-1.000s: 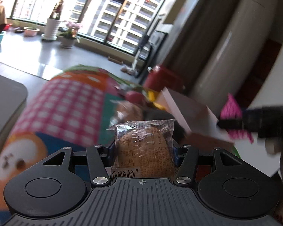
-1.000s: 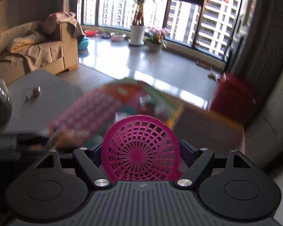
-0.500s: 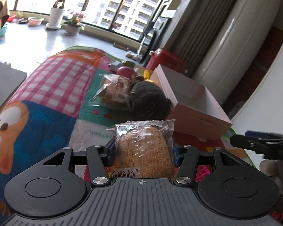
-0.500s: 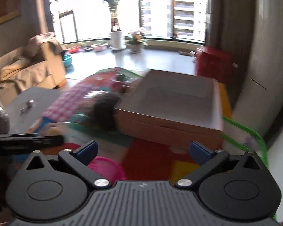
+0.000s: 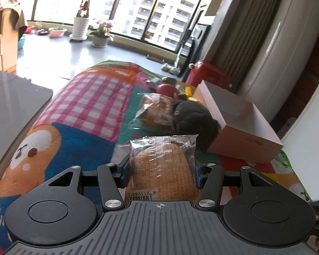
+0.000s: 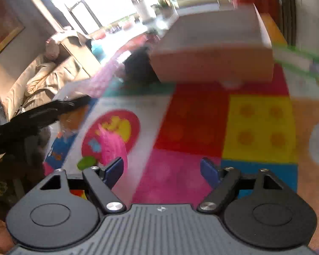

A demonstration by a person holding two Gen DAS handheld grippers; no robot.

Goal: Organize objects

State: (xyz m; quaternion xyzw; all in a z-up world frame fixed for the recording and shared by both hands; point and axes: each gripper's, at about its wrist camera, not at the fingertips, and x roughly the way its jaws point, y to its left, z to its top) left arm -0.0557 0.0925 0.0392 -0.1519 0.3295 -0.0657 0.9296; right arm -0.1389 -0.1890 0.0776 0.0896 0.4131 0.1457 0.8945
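Observation:
My left gripper (image 5: 161,170) is shut on a wrapped bread packet (image 5: 162,165) and holds it above the colourful play mat (image 5: 85,106). Ahead lie a second wrapped bread (image 5: 155,111), a dark plush toy (image 5: 193,121) and an open pink cardboard box (image 5: 240,123). My right gripper (image 6: 162,169) is open and empty, tilted down over the mat (image 6: 202,127). A pink mesh basket (image 6: 112,146) lies blurred on the mat just left of its left finger. The box (image 6: 212,63) stands ahead, and the other gripper (image 6: 36,116) shows at the left.
A red toy (image 5: 165,89) and yellow blocks (image 5: 188,90) sit behind the bread. A red bin (image 5: 208,74) and a white appliance (image 5: 276,53) stand at the right. A grey table (image 5: 10,106) is at the left, a sofa (image 6: 46,74) beyond.
My right gripper opened and let go of the pink mesh basket, which now lies on the mat; the gripper then tilted down. My left gripper still holds the bread packet and swung slightly left.

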